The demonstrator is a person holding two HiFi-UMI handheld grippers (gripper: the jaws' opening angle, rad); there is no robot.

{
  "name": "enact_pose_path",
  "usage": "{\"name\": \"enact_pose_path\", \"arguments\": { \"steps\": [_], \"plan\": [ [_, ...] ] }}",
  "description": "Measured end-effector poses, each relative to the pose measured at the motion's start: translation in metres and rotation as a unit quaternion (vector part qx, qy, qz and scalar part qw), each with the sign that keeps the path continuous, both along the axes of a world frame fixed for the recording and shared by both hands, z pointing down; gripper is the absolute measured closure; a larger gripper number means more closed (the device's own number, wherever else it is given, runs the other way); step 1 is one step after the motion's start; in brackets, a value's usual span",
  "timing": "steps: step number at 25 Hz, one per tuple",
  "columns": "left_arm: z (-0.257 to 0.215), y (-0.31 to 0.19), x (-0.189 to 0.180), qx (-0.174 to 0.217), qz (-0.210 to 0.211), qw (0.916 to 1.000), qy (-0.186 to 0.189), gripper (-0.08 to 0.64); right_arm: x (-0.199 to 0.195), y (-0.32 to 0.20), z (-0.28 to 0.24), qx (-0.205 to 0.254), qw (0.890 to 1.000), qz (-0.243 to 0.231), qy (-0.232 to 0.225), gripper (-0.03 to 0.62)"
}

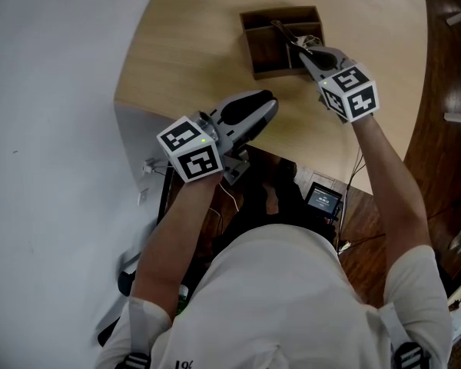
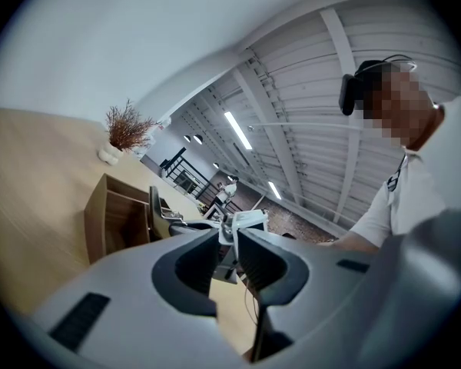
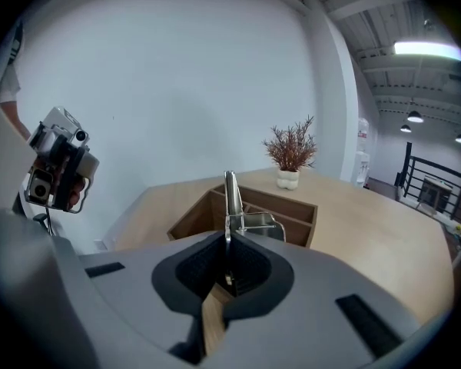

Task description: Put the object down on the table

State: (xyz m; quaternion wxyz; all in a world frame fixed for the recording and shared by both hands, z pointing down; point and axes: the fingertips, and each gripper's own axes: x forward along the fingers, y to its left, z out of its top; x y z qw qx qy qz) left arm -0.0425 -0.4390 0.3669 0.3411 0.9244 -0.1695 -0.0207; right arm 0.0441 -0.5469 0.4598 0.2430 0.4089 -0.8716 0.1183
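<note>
My right gripper hangs over a dark wooden compartment box at the far middle of the table and is shut on a thin metal utensil. In the right gripper view the utensil stands up out of the right gripper, above the box. Another shiny metal piece lies inside the box. My left gripper is shut with nothing in it, low over the table's near edge. In its own view the left gripper points toward the box.
The light wooden table is rounded, and its near edge runs under the left gripper. A small potted dry plant stands at the far side. White wall lies to the left, dark floor with cables below the edge.
</note>
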Motion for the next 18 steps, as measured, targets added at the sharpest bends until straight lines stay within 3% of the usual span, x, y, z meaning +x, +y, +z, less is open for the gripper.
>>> {"name": "enact_pose_path", "arguments": {
  "steps": [11,18],
  "plan": [
    [0.003,0.002,-0.001,-0.005,-0.001,1.0000,0.004,0.489,-0.003,0.002,0.020,-0.027,0.999,-0.011,0.044,0.585],
    [0.004,0.002,-0.003,-0.004,-0.005,1.0000,0.004,0.489,-0.004,0.007,0.025,-0.038,0.999,-0.016,0.031,0.504]
  ]
}}
